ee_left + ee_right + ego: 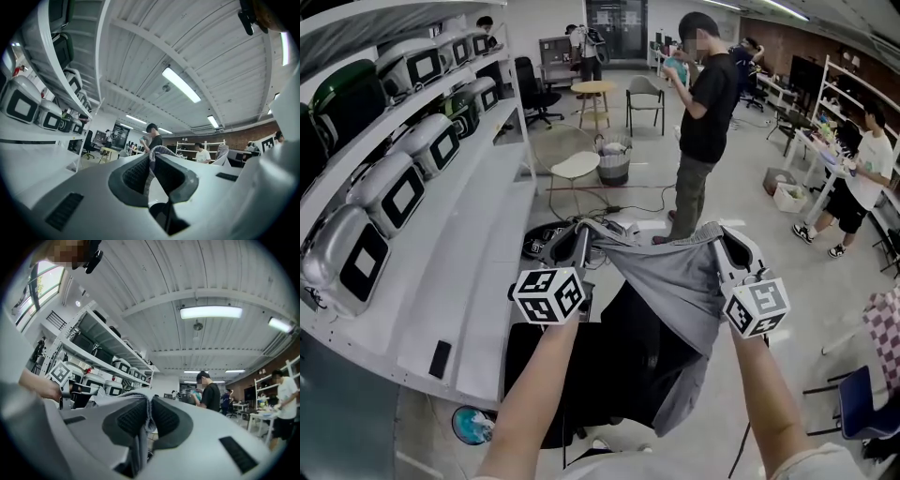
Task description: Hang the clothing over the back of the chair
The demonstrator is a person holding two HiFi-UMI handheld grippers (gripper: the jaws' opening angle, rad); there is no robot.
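Observation:
A grey garment [675, 281] hangs stretched between my two grippers above a black chair [609, 370]. My left gripper [581, 234] is shut on the cloth's left edge, and a fold of grey fabric [151, 161] is pinched between its dark pads. My right gripper [724, 239] is shut on the right edge, with the fabric [149, 411] squeezed between its pads. The garment's lower part droops over the chair's dark back on the right side. In the right gripper view the left gripper's marker cube [61, 373] shows at the left.
White shelves [478, 234] with grey helmet-like devices [394, 192] run along the left. A person in black [703, 141] stands just beyond the chair. A small white stool [575, 167], a basket [614, 159] and floor cables [628, 202] lie ahead. Another person [862, 178] is at the right.

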